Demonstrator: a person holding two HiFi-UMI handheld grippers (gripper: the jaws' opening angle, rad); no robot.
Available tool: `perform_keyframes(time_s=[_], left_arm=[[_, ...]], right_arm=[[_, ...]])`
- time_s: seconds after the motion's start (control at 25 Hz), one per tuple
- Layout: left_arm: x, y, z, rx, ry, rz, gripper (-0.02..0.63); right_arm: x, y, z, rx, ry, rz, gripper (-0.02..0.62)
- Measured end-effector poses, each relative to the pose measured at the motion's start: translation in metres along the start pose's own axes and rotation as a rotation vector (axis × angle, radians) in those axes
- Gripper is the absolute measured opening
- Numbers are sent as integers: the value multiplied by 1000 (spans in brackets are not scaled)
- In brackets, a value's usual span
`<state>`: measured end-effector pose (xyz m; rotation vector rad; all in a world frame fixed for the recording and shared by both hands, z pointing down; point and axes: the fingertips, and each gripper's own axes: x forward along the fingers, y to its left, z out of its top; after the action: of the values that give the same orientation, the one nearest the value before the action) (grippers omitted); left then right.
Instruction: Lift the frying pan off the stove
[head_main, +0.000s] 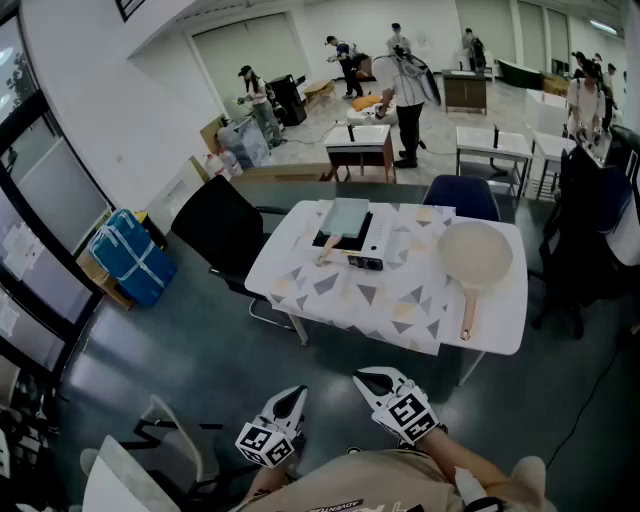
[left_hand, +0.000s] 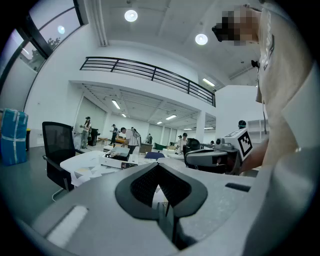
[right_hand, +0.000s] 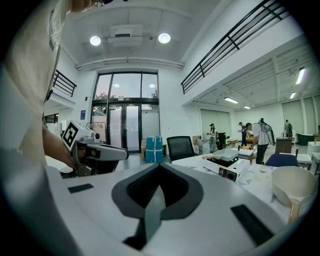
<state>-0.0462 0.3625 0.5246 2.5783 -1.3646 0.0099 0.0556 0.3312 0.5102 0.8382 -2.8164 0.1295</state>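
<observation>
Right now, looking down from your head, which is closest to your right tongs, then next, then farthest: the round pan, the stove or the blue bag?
1. Round pan: on the table's right side, its handle pointing toward the right tongs.
2. Stove: farther back, near the table's far edge.
3. Blue bag: far left, on the floor by the wall.

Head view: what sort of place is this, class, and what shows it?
Probably a large open workshop or lab hall: a portable stove on a white table, more tables behind, and several people standing among them.
</observation>
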Motion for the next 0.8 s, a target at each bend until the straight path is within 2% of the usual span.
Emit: perform_keyframes(time_s=[0.16,0.32,0.6,0.8], left_arm=[[1,7,9,27,4,-26,-2],[3,3,4,19,7,-43,-2],[10,16,8,17,6,-62,-2],[20,19,13,29,4,-104,-2]], right_arm=[[3,-5,-7,3,6,-18,3],[2,-11,-12,10,10,-41,3],[12,-18,-5,9,-1,-72,3],[24,-20,-3,10,2,-85,3]])
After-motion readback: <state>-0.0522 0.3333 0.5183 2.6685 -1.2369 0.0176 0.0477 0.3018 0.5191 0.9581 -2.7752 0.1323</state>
